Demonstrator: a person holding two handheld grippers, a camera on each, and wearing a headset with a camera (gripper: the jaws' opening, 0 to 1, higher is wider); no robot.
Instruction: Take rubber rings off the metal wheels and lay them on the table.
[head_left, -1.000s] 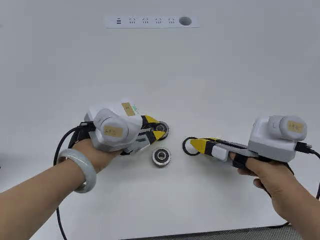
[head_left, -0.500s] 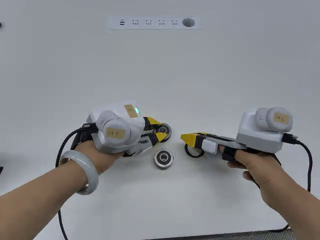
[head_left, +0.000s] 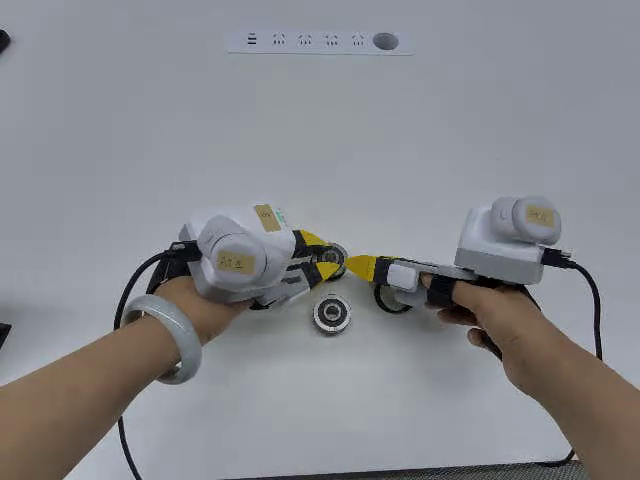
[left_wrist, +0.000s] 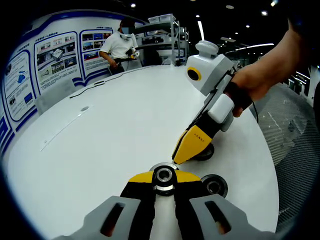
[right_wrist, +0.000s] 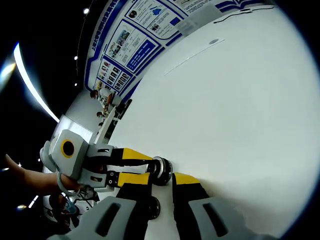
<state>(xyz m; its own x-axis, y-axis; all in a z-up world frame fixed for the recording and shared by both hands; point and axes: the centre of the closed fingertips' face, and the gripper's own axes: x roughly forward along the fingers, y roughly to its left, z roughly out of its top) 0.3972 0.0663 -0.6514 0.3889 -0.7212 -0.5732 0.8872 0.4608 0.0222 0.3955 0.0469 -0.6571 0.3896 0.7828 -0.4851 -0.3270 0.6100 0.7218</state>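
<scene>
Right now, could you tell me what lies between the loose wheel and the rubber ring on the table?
Nothing: the head view shows bare white table between the loose wheel and the rubber ring.

Both grippers low, tips nearly meeting.
Your left gripper (head_left: 322, 255) clamps a metal wheel (left_wrist: 164, 176); your right gripper (head_left: 360, 267) points straight at it, jaw gap unclear.

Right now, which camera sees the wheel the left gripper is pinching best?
The left gripper view: the wheel sits close and face-on between the left gripper's yellow jaws. The head view shows it small, partly hidden by those jaws; the right gripper view shows it small and side-on.
</scene>
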